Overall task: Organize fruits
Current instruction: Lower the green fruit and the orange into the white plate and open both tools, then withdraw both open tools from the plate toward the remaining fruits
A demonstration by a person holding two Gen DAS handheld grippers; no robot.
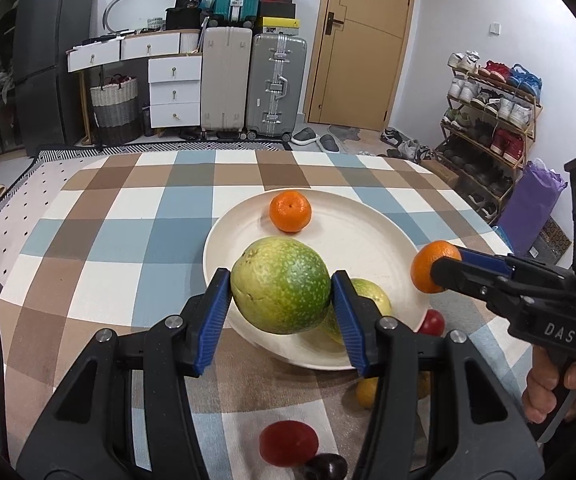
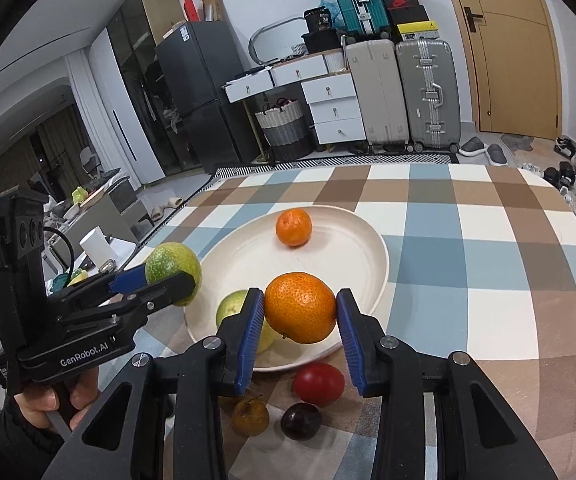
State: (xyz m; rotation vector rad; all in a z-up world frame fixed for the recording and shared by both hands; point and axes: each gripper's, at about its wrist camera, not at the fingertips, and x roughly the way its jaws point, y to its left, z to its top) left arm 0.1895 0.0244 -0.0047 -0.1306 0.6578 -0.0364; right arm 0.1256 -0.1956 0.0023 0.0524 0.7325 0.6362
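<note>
Fruits, sorted by size. Plate [image 1: 367,240]: cream, round, on the checked tablecloth [image 1: 128,240], lying just ahead of and below both pairs of my fingers; the coming move, as I judge it, is a short drop onto it from either hand, neither clearly nearer. Green fruit [image 1: 282,286]: largest piece, mottled green and yellow, roundish, pinched across its width by my left gripper [image 1: 282,300], held above the plate's near rim. Second green fruit [image 2: 232,306]: paler, resting on the plate's near edge, partly hidden behind the fingers. Orange [image 2: 299,307]: dimpled skin, slightly flattened, clamped between the blue pads of my right gripper [image 2: 299,320], raised over the plate's near right rim. Second orange [image 1: 290,211]: smaller, stem end up, sitting on the far part of the plate, apart from the rest. Red fruit [image 2: 319,384]: glossy, on the cloth just beside the plate's near rim. Brownish-yellow fruit [image 2: 250,416] and dark purple fruit [image 2: 300,421]: smallest, side by side on the cloth, nearest me, not yet on the plate.
</note>
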